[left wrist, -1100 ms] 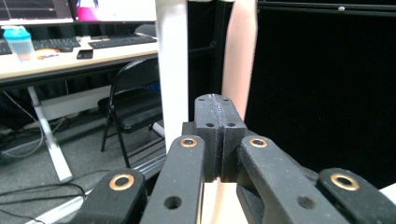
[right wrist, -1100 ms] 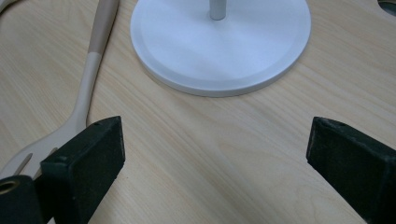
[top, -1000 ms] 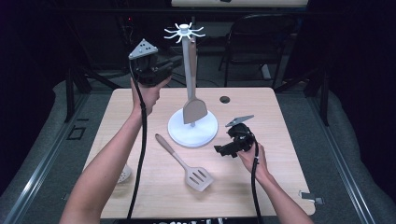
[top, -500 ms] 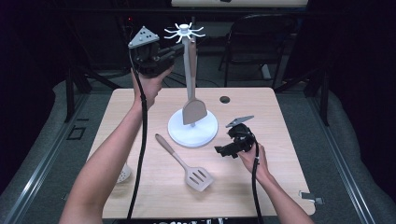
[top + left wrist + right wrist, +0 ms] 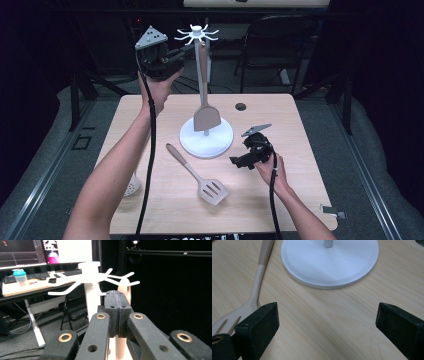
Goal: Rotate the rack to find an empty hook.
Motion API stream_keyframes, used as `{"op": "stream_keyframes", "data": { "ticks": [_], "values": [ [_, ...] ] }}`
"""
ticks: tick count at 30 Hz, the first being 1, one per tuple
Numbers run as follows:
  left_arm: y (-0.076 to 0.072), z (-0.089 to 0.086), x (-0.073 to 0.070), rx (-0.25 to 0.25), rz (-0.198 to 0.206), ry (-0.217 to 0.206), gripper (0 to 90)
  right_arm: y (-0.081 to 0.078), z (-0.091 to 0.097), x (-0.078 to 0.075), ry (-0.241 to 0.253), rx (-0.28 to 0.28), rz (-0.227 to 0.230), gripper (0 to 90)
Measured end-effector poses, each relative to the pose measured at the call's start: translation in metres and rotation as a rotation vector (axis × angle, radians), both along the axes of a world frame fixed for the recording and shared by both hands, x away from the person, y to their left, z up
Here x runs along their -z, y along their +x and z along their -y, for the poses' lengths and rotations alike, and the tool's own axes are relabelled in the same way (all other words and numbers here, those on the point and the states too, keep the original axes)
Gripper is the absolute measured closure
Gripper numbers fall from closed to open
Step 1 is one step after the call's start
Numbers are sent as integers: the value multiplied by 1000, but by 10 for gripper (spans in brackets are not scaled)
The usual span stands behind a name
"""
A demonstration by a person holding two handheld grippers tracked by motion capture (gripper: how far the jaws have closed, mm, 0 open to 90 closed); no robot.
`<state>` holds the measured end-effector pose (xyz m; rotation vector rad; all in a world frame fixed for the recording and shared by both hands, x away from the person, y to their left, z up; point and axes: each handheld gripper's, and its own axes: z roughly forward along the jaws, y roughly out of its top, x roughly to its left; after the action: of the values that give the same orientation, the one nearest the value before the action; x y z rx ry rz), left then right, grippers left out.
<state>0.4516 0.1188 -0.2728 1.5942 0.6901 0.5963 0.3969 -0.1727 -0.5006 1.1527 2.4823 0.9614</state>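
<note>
Hiding spatula (image 5: 124, 290) handle: left hand-held gripper (image 5: 116, 296) pressed together | right hand-held gripper (image 5: 324, 322) apart

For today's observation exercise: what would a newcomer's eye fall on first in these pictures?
The white utensil stand at the table's middle, a beige spatula hanging down its pole. Then the left claw, shut and raised beside the stand's hooked top. A slotted turner lies flat in front of the stand, near the open right claw.
</note>
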Motion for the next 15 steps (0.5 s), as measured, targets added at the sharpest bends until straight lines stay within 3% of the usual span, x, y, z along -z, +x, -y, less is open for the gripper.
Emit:
{"op": "stream_keyframes", "data": {
  "ticks": [15],
  "values": [
    [10,-9,0,-39,-14,-15,900,0,-1,0,-7,2,-7,48]
  ]
}}
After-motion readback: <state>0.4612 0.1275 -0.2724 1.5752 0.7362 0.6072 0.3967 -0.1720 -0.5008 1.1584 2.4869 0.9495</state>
